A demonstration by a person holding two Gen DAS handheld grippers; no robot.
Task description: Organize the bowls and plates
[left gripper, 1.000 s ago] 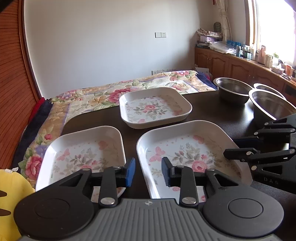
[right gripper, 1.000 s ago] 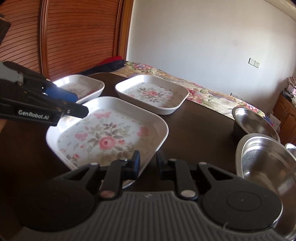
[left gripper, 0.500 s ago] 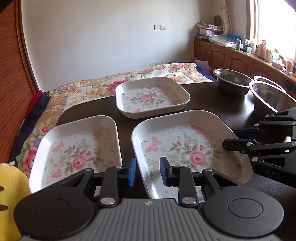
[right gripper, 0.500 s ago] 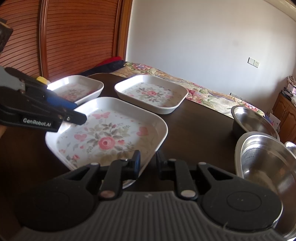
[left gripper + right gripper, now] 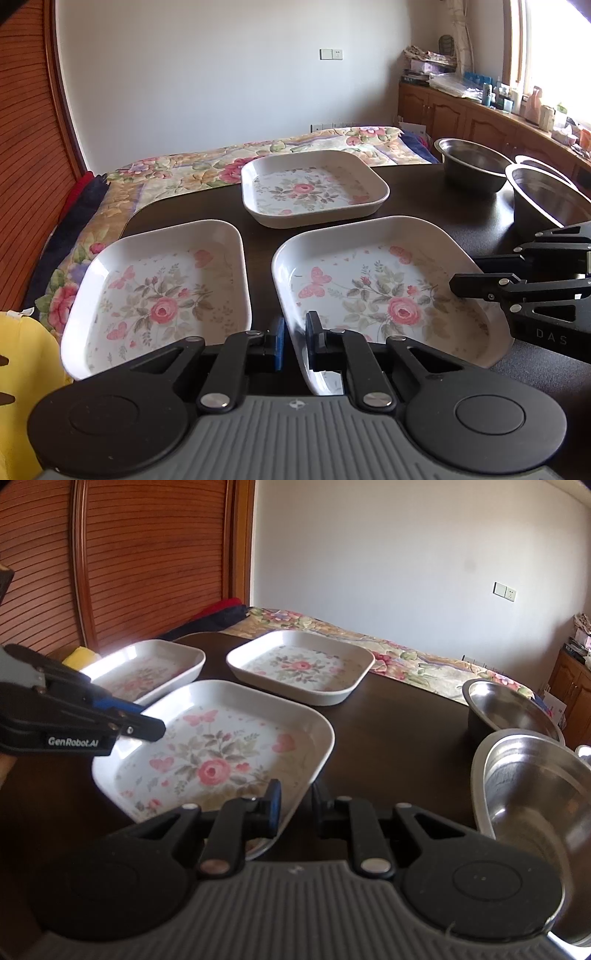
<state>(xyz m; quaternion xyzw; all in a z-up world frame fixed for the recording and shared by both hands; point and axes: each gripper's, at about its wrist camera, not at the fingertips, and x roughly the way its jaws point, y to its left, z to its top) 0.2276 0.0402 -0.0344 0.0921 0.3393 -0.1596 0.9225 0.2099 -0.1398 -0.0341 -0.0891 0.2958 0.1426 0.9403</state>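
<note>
Big flowered plate (image 5: 384,291) sits at the near middle of the dark bench (image 5: 436,199), flat as far as I can tell. Two more plates lie apart from it, none touching: one to its left (image 5: 162,295), one farther back (image 5: 314,188). The metal bowls (image 5: 517,716) are grouped off to the right, one (image 5: 535,797) close by the right claw — likely sorted by kind, plates on one side, bowls on the other.

Left claw (image 5: 295,341) straddles the big plate's near-left rim, one finger outside the wall and one over the inside; jaws parted, not yet pinching. Right claw (image 5: 295,805) does the same at the plate's near-right edge, the rim passing between its parted fingers, gap visible on both sides.

Both tools come in low and nearly level, fingers forward, from the plate's near side — a two-sided rim grip, which suits a wide shallow plate that one pinch would tip. My read: the lift has not begun; closing on the rim comes next, probably to stack this plate with another.

A flowered bed cover (image 5: 207,166) lies beyond the bench.
</note>
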